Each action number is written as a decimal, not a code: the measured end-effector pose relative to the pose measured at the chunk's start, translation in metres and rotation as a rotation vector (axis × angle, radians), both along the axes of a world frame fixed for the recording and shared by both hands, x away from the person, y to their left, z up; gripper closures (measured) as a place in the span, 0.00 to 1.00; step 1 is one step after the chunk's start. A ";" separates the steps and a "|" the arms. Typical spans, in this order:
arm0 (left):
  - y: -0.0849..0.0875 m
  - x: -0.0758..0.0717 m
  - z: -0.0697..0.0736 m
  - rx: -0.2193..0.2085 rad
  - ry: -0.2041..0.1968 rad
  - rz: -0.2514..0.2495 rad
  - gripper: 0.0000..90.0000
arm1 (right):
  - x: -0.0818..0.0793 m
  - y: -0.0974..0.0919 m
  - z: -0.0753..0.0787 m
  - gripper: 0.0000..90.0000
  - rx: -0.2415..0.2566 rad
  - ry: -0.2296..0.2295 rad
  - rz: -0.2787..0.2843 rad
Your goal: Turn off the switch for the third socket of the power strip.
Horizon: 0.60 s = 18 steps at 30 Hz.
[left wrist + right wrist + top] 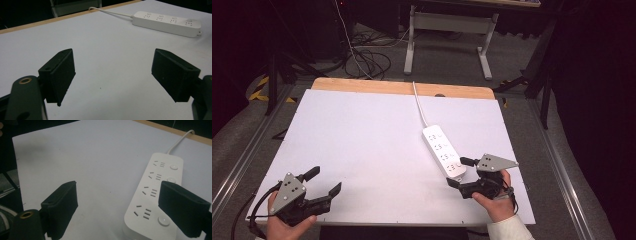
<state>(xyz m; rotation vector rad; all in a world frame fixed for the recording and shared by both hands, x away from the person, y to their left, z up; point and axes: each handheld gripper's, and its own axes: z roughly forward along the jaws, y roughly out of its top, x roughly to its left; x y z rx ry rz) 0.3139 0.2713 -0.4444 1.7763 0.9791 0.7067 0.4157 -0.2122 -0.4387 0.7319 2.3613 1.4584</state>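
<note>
A white power strip with several sockets lies on the white table sheet, right of centre, and its cord runs off over the far edge. My right gripper is at the strip's near end with its jaws wide apart. In the right gripper view the strip lies low between the jaws of the right gripper, toward the right one, and neither pad presses on it. My left gripper stands open over bare sheet at the front left. From the left gripper the strip is far off.
A wooden strip edges the far side of the table. Beyond it on the floor are loose cables and the white legs of another table. Metal rails run along both sides of the table.
</note>
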 end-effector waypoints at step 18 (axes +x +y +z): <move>0.003 -0.005 -0.002 0.002 0.005 0.000 0.21 | -0.003 0.002 -0.030 0.15 -0.042 0.049 -0.002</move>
